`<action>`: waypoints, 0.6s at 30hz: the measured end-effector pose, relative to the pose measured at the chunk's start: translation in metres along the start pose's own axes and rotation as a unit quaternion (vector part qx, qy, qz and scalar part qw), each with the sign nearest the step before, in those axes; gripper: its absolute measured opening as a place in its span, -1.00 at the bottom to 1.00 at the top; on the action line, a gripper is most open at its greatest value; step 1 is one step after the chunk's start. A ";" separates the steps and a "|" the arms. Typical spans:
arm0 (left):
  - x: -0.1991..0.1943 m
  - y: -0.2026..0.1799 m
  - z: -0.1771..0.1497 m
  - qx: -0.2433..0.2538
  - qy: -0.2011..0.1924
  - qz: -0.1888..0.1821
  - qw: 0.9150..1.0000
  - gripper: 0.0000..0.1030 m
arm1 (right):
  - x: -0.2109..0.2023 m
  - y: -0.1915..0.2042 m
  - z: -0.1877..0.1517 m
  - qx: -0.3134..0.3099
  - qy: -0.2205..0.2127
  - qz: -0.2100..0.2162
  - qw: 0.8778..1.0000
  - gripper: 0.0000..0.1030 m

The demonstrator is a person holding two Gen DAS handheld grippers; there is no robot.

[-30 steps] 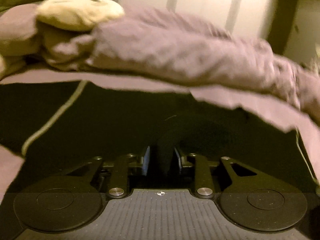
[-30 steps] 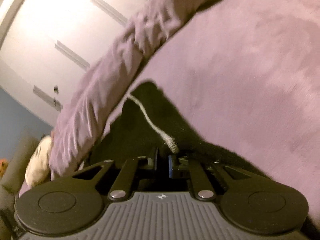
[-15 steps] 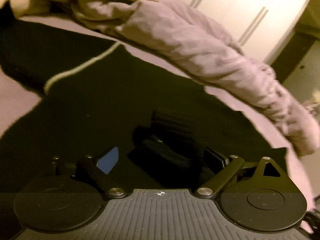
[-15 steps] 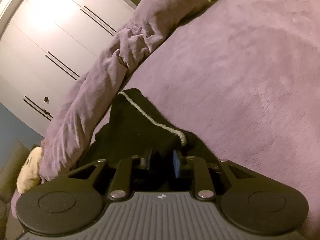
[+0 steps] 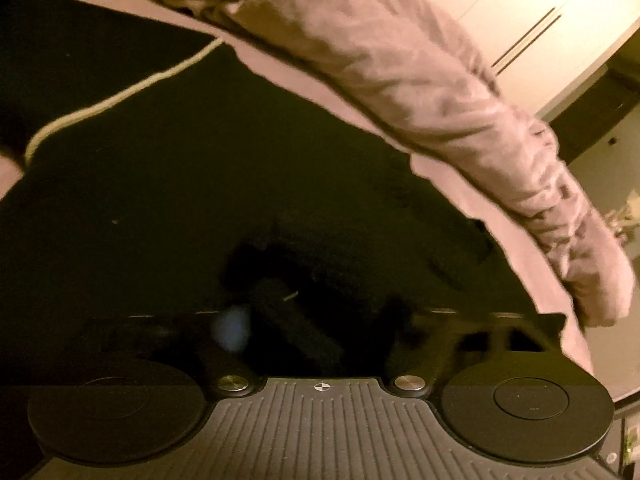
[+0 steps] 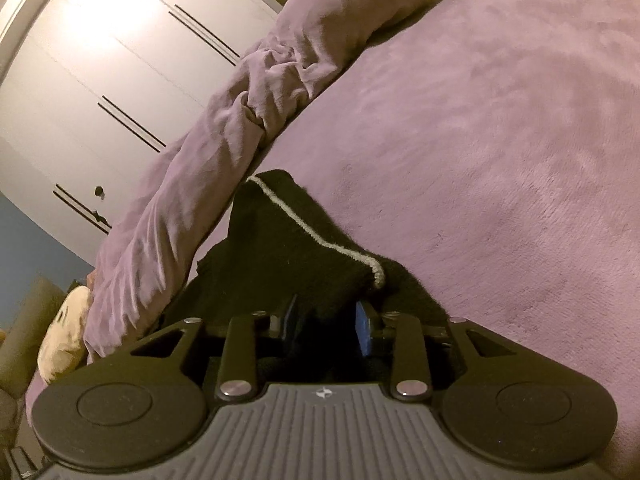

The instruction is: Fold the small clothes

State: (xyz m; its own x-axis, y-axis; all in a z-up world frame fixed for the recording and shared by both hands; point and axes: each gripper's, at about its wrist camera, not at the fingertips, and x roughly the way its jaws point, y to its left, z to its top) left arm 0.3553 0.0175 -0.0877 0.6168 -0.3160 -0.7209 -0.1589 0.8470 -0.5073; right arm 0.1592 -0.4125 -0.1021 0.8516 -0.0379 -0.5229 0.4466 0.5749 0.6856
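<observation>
A: Left wrist view first. What are we handling?

B: A black knit garment with a pale stripe, spread flat on the purple bed cover. It looks soft, light and floppy, so it will sag wherever it isn't held.

A: And the left claw?

B: Blurred and dark. Its jaws have just been closing with a bunched fold between them, but I cannot tell whether the pads press on it.

A: Right wrist view?

B: The right claw has just been opening; it stands narrow, with the garment's near edge humped up between the blue pads, which seem not to pinch it.

A: Where to grab?

B: I'd say the corners, at the thicker striped hem
</observation>
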 end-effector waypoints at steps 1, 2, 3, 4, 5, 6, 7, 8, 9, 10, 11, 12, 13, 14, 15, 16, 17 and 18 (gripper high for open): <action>0.002 0.000 0.001 -0.001 0.003 0.001 1.000 -0.21 | 0.001 -0.001 0.001 0.005 0.002 0.002 1.000 -0.51; 0.003 -0.003 0.002 0.007 -0.001 0.003 1.000 -0.30 | 0.002 -0.003 0.003 0.009 0.006 0.001 1.000 -0.69; 0.002 -0.007 0.004 0.021 -0.005 0.011 1.000 -0.40 | 0.004 -0.004 0.004 0.014 0.010 0.001 1.000 -0.75; -0.002 -0.012 0.006 0.036 -0.013 0.013 0.999 -0.42 | 0.005 -0.007 0.004 0.020 0.014 0.001 1.000 -0.78; -0.007 -0.019 0.010 0.052 -0.028 0.004 0.998 -0.45 | 0.006 -0.009 0.005 0.026 0.016 0.000 1.000 -0.79; -0.014 -0.025 0.013 0.064 -0.043 -0.005 0.997 -0.46 | 0.007 -0.009 0.005 0.031 0.017 0.001 0.999 -0.80; -0.023 -0.033 0.017 0.077 -0.064 -0.017 0.995 -0.46 | 0.007 -0.009 0.006 0.031 0.018 0.003 0.999 -0.81; -0.033 -0.042 0.022 0.088 -0.088 -0.038 0.991 -0.47 | 0.005 -0.008 0.007 0.034 0.013 0.010 0.999 -0.82; -0.043 -0.050 0.026 0.100 -0.111 -0.059 0.987 -0.47 | 0.002 -0.009 0.008 0.046 0.003 0.022 0.999 -0.82; -0.055 -0.058 0.029 0.114 -0.137 -0.077 0.981 -0.47 | -0.001 -0.011 0.009 0.064 -0.008 0.041 0.997 -0.82; -0.067 -0.065 0.031 0.128 -0.162 -0.093 0.974 -0.46 | -0.006 -0.013 0.009 0.082 -0.024 0.064 0.994 -0.82; -0.074 -0.070 0.034 0.138 -0.178 -0.102 0.969 -0.43 | -0.010 -0.015 0.009 0.098 -0.038 0.085 0.991 -0.82; -0.080 -0.072 0.035 0.146 -0.190 -0.107 0.965 -0.42 | -0.013 -0.016 0.007 0.106 -0.046 0.093 0.989 -0.82; -0.083 -0.070 0.035 0.152 -0.197 -0.109 0.962 -0.38 | -0.014 -0.016 0.005 0.108 -0.050 0.093 0.989 -0.82; -0.083 -0.066 0.034 0.156 -0.201 -0.104 0.961 -0.22 | -0.012 -0.016 0.002 0.101 -0.043 0.087 0.990 -0.81; -0.079 -0.059 0.032 0.157 -0.200 -0.087 0.963 -0.08 | -0.008 -0.014 -0.003 0.087 -0.028 0.076 0.993 -0.79; -0.071 -0.048 0.029 0.151 -0.188 -0.054 0.969 0.19 | -0.004 -0.013 -0.007 0.072 -0.012 0.067 0.995 -0.77; -0.059 -0.033 0.026 0.138 -0.164 -0.017 0.977 0.21 | 0.001 -0.010 -0.012 0.054 0.009 0.057 0.997 -0.78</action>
State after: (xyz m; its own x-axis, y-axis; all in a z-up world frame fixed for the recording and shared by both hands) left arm 0.3442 0.0195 -0.0159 0.8392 -0.2310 -0.4923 0.0521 0.9353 -0.3501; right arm 0.1525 -0.4088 -0.1159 0.8939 0.0373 -0.4467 0.3753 0.4827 0.7913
